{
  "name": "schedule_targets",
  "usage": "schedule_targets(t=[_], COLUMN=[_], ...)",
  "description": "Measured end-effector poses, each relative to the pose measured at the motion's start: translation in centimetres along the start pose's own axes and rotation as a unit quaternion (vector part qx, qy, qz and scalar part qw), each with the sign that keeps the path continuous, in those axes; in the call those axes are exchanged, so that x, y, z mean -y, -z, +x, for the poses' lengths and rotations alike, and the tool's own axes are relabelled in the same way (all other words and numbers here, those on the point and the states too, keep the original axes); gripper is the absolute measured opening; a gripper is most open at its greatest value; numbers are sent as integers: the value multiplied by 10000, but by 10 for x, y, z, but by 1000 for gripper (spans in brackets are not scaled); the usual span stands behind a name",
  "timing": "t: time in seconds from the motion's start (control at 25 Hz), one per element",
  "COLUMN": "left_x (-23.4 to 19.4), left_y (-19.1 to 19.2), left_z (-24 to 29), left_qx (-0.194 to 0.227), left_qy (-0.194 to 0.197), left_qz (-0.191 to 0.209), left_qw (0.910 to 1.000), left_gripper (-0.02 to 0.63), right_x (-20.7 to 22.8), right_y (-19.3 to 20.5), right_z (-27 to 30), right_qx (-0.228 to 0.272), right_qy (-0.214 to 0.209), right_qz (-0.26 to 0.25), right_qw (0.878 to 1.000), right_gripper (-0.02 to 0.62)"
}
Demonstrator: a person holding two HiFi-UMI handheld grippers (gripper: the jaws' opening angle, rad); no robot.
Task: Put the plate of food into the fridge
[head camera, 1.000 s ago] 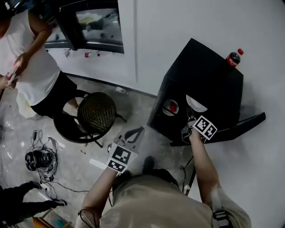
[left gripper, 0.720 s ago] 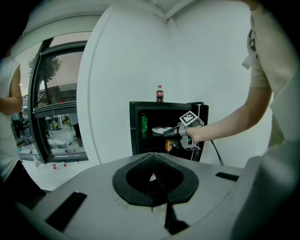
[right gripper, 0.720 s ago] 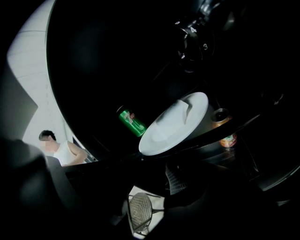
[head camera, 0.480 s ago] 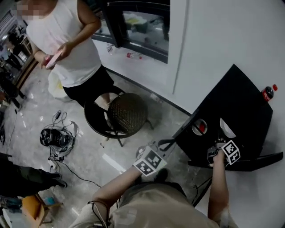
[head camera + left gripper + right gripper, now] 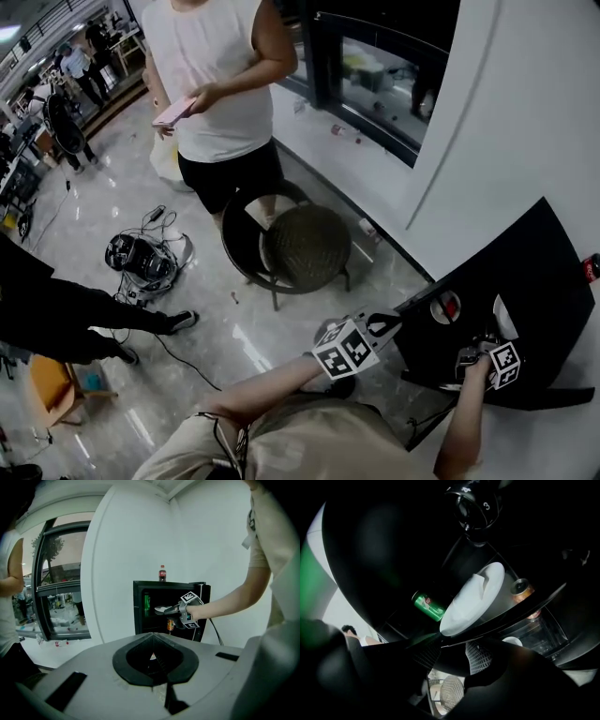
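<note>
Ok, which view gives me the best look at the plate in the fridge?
The right gripper view: the plate fills the middle of the frame, lying on the fridge shelf near a green can. The left gripper view shows the plate small and distant; the head view catches only a white sliver.

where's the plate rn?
Right gripper view, centre: the plate is inside the fridge, green can at its left, orange can at its right.
</note>
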State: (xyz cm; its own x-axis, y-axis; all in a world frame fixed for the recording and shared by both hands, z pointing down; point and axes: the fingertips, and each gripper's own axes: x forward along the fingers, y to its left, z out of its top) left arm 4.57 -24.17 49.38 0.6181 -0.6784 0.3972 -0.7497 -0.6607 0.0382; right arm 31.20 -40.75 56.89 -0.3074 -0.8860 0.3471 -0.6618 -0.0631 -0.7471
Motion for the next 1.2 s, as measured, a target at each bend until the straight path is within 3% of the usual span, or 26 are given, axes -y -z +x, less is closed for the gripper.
schedule_targets(t=[0.28,0.56,0.92,1.08,1.2], left_x=[5,3,4,20,19], left_y=[21,12,13,10,8], left_z=[-20,-4,3,18,26], left_qx=[84,-27,-122,-200,-205], left_qy=[17,-102,-74,227,167], left_qz=[103,23,43,14,55], left_qw=[9999,9999,9999,9995,9996], left_gripper=[8,8,8,8,8], right_x=[19,6,8,26,28], right_y=[12,10,9,-5,-10], right_z=[-12,5,8,-15,-14], right_qx=[243,41,14,17,-34], right_qy=[29,-110,-137,109,-24], right_qz=[69,627,684,602,526], right_qw=[9997,9980,9976,9981,9986], right_gripper=[172,143,137,137,138])
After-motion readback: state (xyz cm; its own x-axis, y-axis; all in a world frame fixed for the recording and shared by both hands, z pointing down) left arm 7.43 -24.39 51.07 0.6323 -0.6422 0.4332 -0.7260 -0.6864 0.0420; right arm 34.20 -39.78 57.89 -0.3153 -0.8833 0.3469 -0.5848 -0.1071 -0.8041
